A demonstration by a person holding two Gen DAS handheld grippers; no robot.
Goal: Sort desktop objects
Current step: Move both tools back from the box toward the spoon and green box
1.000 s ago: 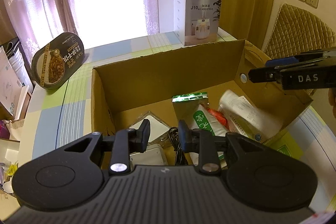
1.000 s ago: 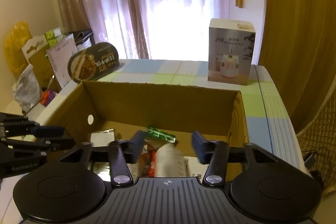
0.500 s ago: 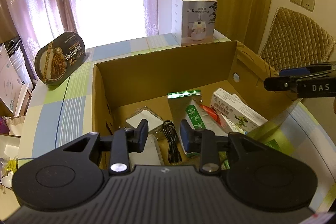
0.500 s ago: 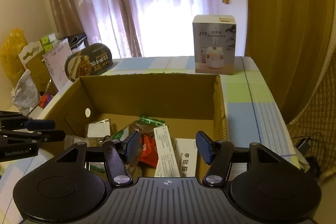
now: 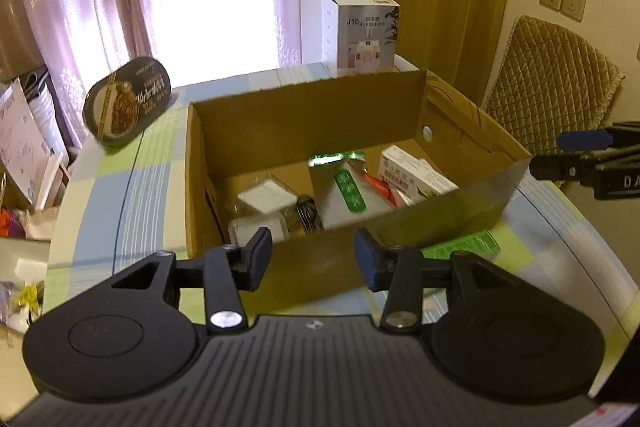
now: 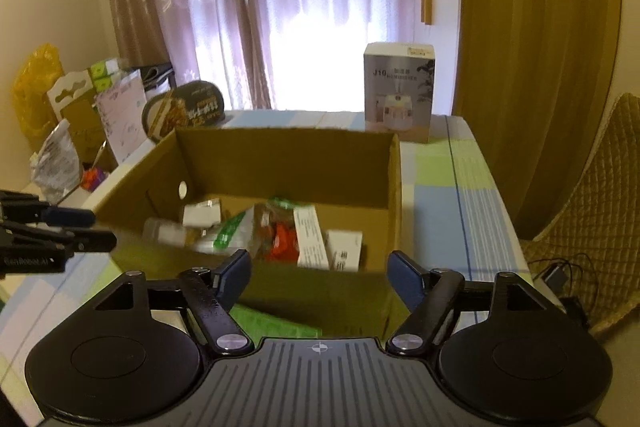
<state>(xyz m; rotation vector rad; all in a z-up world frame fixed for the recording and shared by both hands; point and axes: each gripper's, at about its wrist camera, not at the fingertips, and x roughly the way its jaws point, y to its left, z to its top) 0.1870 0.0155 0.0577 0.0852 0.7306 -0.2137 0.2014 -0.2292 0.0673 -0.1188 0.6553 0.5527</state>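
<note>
Between picks, it seems — both tongs, left and right, wide and empty before the box of sorted packets, with a green pack lying outside on the surface against the near wall — probably next, calling for a low reach.

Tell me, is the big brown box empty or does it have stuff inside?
It has stuff inside. The cardboard box is open on top, and a white carton, a green-labelled packet and other packages lie on its floor.
</note>
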